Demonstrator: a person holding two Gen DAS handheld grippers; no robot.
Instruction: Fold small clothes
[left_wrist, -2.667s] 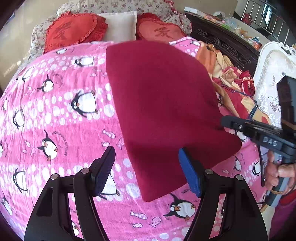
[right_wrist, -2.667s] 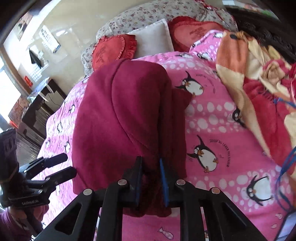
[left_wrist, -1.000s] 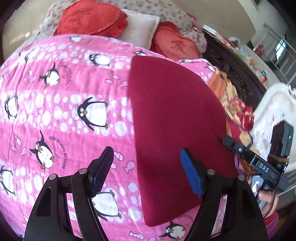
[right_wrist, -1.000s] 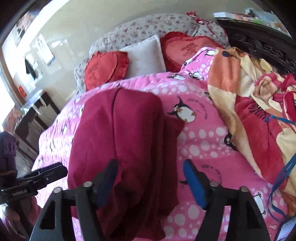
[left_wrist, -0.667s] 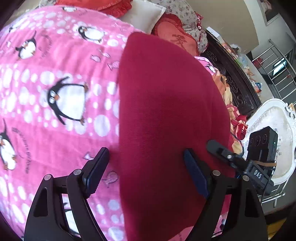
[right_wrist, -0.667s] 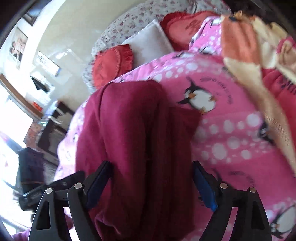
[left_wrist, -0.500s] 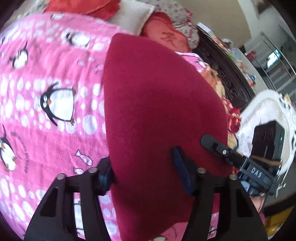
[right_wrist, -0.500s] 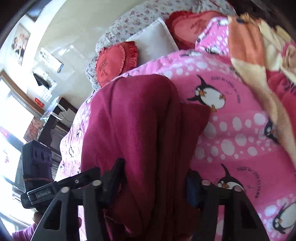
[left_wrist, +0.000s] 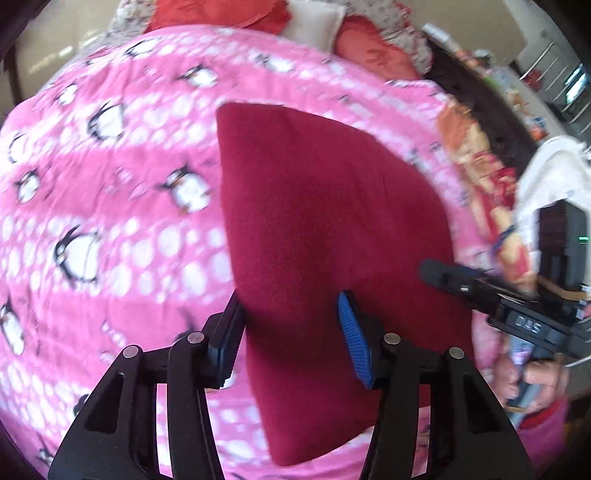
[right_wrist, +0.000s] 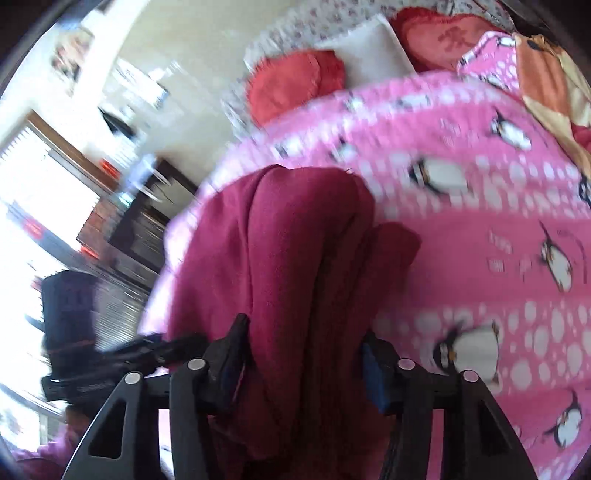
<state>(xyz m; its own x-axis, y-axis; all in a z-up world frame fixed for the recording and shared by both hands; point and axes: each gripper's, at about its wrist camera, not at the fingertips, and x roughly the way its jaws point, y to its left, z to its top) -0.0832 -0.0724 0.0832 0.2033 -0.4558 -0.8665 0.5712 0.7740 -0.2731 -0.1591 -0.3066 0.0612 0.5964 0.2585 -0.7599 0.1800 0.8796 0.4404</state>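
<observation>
A folded dark red garment (left_wrist: 325, 206) lies on the pink penguin blanket (left_wrist: 110, 184). My left gripper (left_wrist: 290, 336) has its jaws half closed across the garment's near left part, one pad at the cloth's edge and the blue pad on top of it. In the right wrist view the same garment (right_wrist: 295, 240) bulges up between the pads of my right gripper (right_wrist: 303, 354), which touch both sides of the bundle while the jaws ease slightly wider. The right gripper's fingers (left_wrist: 443, 275) show at the garment's right edge. Both views are motion-blurred.
Red heart cushions (left_wrist: 373, 55) and a white pillow (left_wrist: 314, 18) sit at the head of the bed. A crumpled orange and red quilt (left_wrist: 476, 155) lies along the right side by a dark carved bed frame (left_wrist: 480, 92). A dark cabinet (right_wrist: 147, 229) stands beyond the bed's left edge.
Both grippers went from wide open to closed around the garment's two sides. They then slid with it away from the pillows, toward the near part of the bed.
</observation>
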